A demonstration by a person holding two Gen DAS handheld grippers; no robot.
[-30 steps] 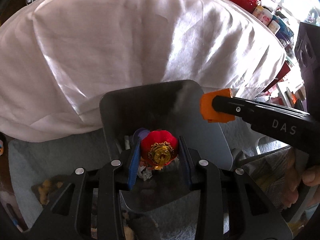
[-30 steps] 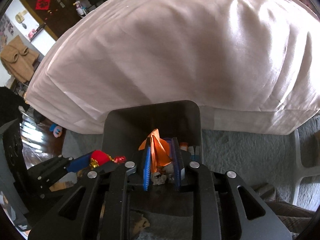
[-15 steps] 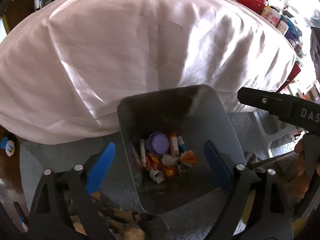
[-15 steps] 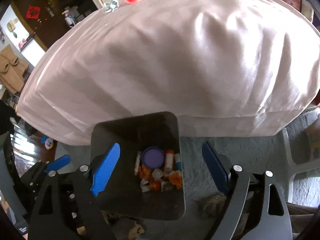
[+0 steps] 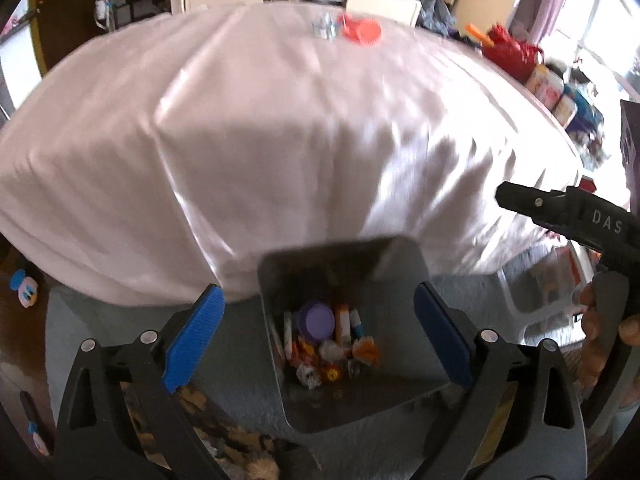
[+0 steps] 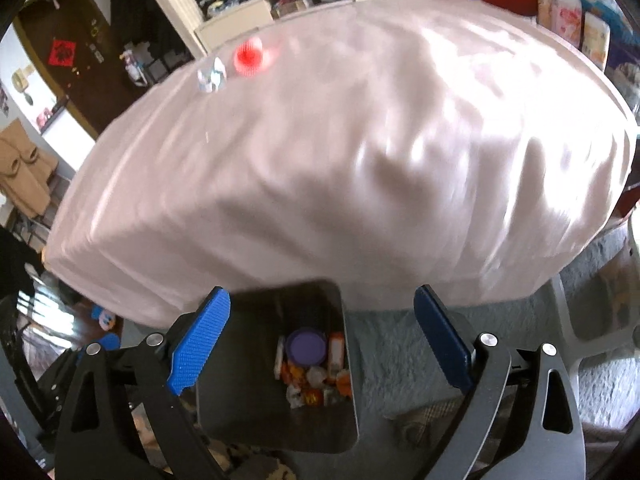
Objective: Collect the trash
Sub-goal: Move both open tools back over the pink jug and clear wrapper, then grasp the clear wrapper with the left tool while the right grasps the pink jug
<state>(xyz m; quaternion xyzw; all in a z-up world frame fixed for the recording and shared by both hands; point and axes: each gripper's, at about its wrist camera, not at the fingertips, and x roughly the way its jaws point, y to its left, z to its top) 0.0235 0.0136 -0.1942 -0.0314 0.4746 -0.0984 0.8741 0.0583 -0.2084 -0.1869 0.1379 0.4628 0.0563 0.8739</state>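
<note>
My left gripper (image 5: 316, 336) stands wide, its blue pads (image 5: 192, 340) spread to either side of the grey bin (image 5: 400, 272) below, nothing between them; its jaws have just been opening, and they hang above the bin without touching it. My right gripper (image 6: 320, 340) is spread just as wide, blue pads (image 6: 200, 344) apart and bare, having likewise just been opening; the same bin (image 6: 256, 360) sits under it, shifted toward its left finger.

The bin rests on a pale grey carpet (image 5: 248, 392), close against the near edge of the table draped in a white cloth (image 5: 280, 140); inside lies the collected trash (image 5: 332, 352): a purple round lid (image 5: 316, 322), an orange-and-white tube beside it on its right, crumpled white and orange wrappers, and a small red-and-gold piece nearest me. From the right wrist the same heap (image 6: 316, 376) gathers at the right side of the bin's floor.

Far across the cloth two things remain on the tabletop: a red cap (image 5: 362, 32) and, just left of it, a crumpled clear wrapper (image 5: 324, 30); in the right view they lie toward the far left, cap (image 6: 248, 56) and wrapper (image 6: 212, 76) close together.

At the right edge of the left view, my right tool's black body (image 5: 576, 216) reaches in, with the hand (image 5: 604, 332) that carries it below.
</note>
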